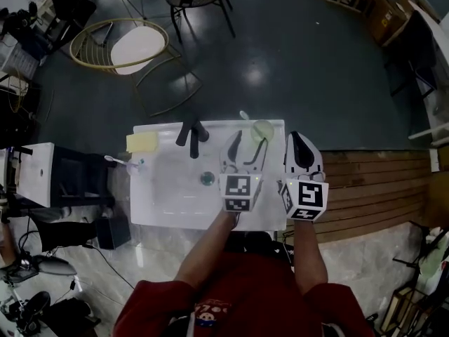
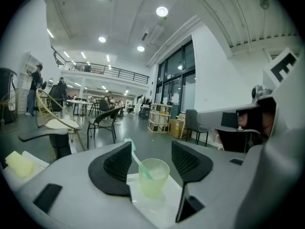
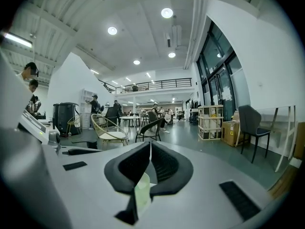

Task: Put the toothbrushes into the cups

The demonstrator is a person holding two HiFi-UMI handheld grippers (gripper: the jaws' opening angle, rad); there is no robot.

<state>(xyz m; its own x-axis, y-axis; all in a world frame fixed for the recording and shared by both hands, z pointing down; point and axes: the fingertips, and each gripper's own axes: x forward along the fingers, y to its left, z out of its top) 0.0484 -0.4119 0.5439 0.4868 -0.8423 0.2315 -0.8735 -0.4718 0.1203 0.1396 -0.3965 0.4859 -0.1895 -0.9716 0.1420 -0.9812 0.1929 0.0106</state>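
Green cup (image 2: 153,176) at far right holds one toothbrush (image 2: 137,160), just ahead of the left gripper's (image 1: 250,148) spread jaws; the right gripper (image 3: 150,162) is pressed together, and a second toothbrush (image 1: 123,162) lies left, unplaced.

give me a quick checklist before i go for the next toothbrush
1. Left gripper open: ok, its jaws are apart and it grips nothing.
2. Cup upright on the white top: ok.
3. Green toothbrush in the cup: ok, it leans on the rim.
4. Other toothbrush in a cup: not ok, it lies at the white top's left side.
5. Right gripper empty: cannot tell. Its jaws are together, but a pale green shape shows below them.
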